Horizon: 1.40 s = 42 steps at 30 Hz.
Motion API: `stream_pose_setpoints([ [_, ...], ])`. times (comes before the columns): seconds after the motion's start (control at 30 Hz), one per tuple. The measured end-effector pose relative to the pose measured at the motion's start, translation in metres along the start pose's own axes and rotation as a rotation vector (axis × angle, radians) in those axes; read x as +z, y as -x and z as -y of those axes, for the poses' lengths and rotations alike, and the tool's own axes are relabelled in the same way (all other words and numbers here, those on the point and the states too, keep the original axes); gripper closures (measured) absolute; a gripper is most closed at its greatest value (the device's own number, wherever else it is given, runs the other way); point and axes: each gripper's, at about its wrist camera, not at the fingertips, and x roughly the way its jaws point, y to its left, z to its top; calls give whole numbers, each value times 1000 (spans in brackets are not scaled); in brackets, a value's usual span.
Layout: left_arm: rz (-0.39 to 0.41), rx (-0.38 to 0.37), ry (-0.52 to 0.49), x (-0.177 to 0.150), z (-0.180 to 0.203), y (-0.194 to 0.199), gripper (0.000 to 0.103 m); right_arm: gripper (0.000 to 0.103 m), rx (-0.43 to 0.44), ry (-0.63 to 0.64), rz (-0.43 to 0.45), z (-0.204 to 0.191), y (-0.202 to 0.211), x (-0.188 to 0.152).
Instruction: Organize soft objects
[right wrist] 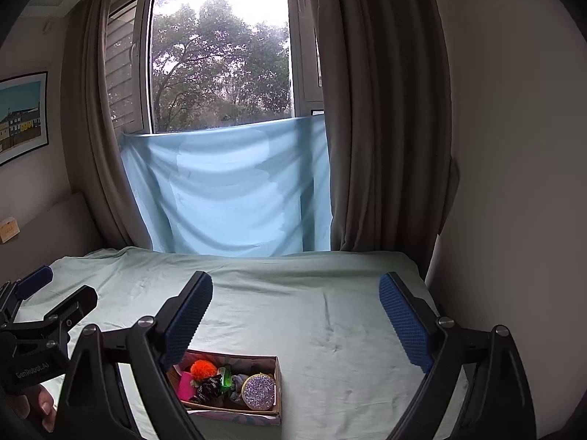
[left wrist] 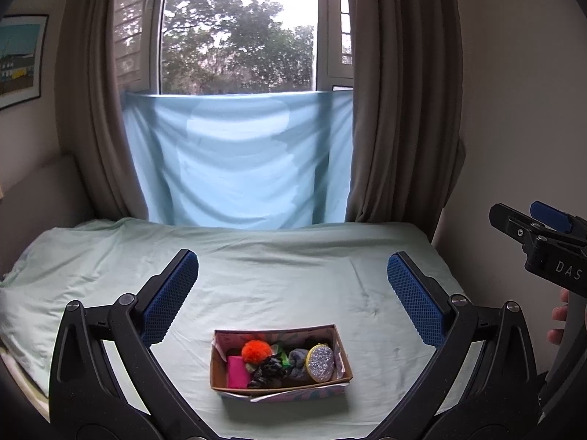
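Note:
A small cardboard box sits on the pale green bed sheet near the front edge. In it lie an orange pom-pom, a pink sponge, a black scrunchie, a grey-blue cloth and a glittery round pad. The box also shows in the right wrist view. My left gripper is open and empty, above and behind the box. My right gripper is open and empty, to the right of the box; it also shows in the left wrist view.
A light blue cloth hangs below the window between brown curtains behind the bed. A wall stands at the right. A framed picture hangs on the left wall.

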Motion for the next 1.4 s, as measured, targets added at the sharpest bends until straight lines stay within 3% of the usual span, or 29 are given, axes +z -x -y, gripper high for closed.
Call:
stream_pose_setpoints([
  [1.03,14,22,-8,0,0,-2,0,13,-19,0,4,-3,0,3],
  [1.4,72,40,-35,6,0,-1,0,13,-20,-7,2,-4,-9,3],
])
